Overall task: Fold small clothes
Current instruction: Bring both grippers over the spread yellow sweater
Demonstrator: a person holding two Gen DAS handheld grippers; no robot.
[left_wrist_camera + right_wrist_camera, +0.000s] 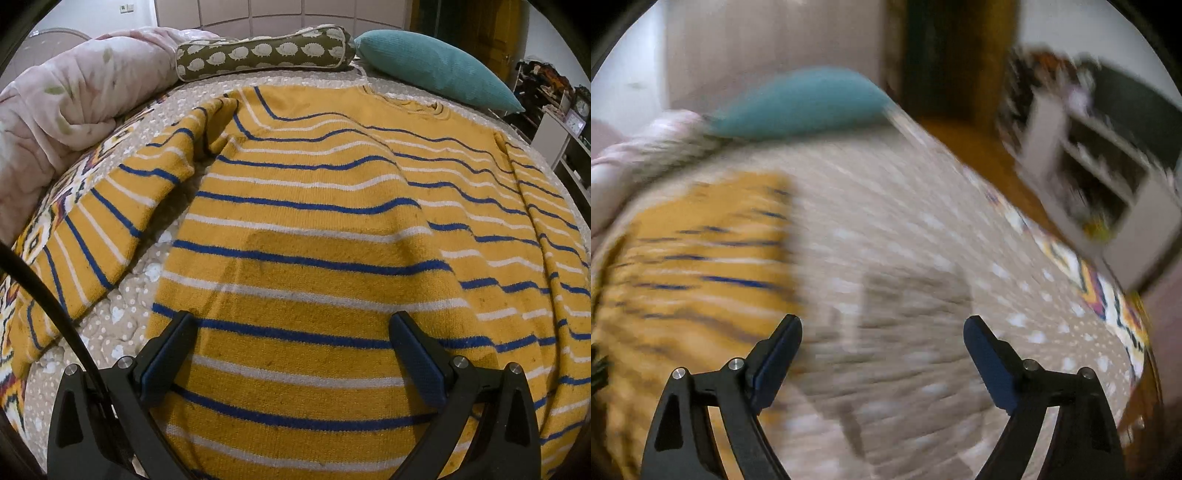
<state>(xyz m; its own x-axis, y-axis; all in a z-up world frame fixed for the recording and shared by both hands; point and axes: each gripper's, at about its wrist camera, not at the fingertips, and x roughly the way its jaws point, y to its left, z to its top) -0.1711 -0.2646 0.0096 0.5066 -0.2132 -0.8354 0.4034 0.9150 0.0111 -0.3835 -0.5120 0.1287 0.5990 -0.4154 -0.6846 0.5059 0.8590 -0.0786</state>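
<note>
Yellow knit sweater (314,229) with blue and white stripes lies spread on the bed (122,314), filling the left wrist view; left gripper (291,325) fingers stand wide apart over its lower centre. Right wrist view is blurred: right gripper (882,328) fingers wide, empty, above bedspread; sweater at left.

My left gripper (293,325) and right gripper (882,328), matte black angular frames with triangular cutouts, dark blue finger pads (415,363), silver round screws, a black cable (44,295) at the left rig's edge.
</note>
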